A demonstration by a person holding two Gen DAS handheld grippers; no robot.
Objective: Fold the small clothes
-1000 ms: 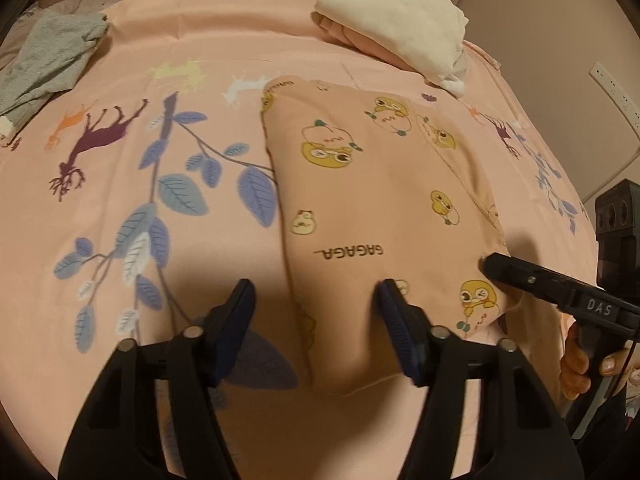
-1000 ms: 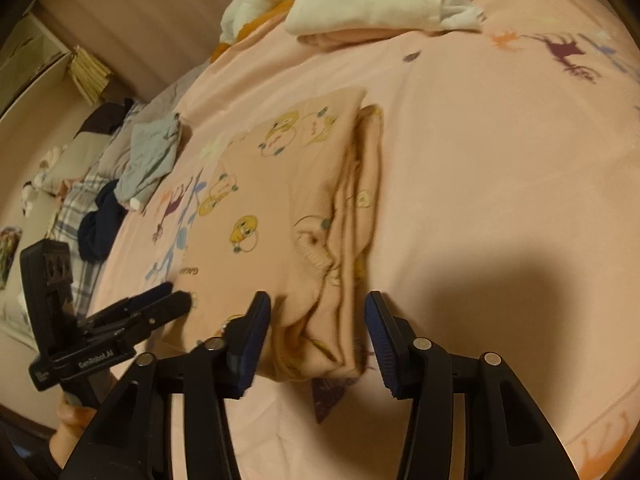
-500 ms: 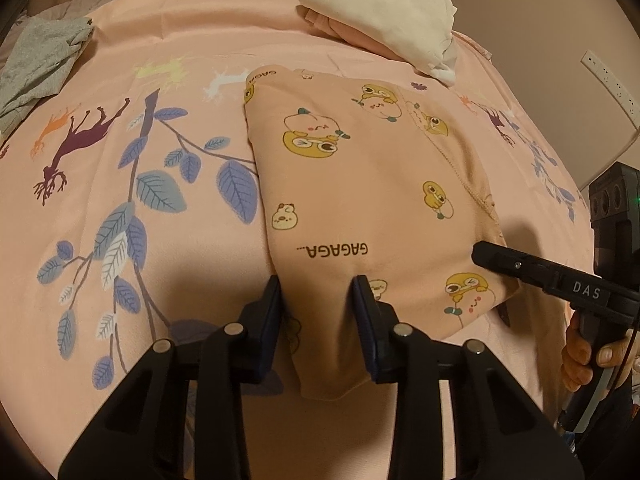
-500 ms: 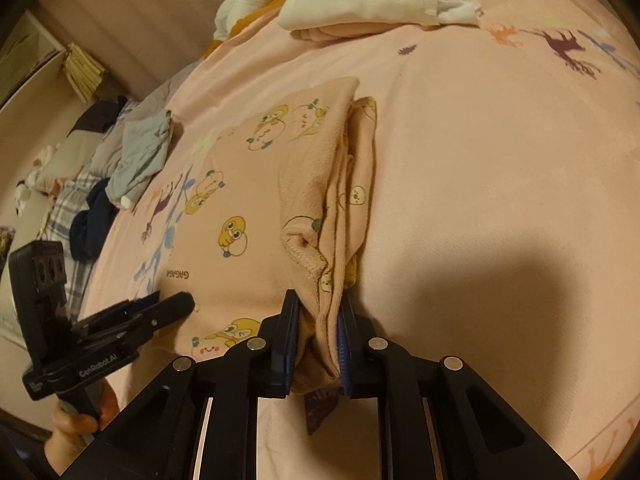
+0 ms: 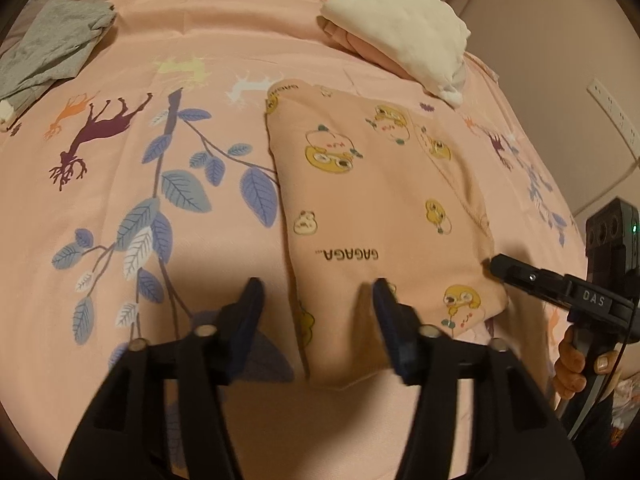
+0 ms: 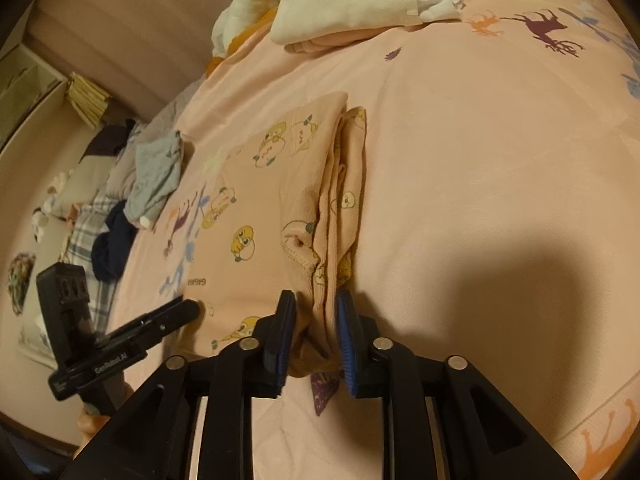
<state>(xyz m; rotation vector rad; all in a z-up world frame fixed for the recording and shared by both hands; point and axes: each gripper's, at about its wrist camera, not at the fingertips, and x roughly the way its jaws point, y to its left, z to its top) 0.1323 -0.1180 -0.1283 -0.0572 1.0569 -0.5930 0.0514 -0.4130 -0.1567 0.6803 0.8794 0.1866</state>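
- Left wrist view: the folded garment (image 5: 376, 216), peach with cartoon prints, lies flat on the bed (image 5: 192, 48) in front of the camera; the left gripper (image 5: 316, 312) has its jaws spread wide, one on each side of the garment's near left edge, grasping nothing; the right gripper (image 5: 500, 266) reaches to the garment's near right corner; a folded stack (image 5: 400, 36) sits beyond.
- Right wrist view: the right gripper's jaws straddle the layered side edge with a gap showing; released, I judge; the fold looks complete, so the next move calls for a fresh grip to carry the garment away.
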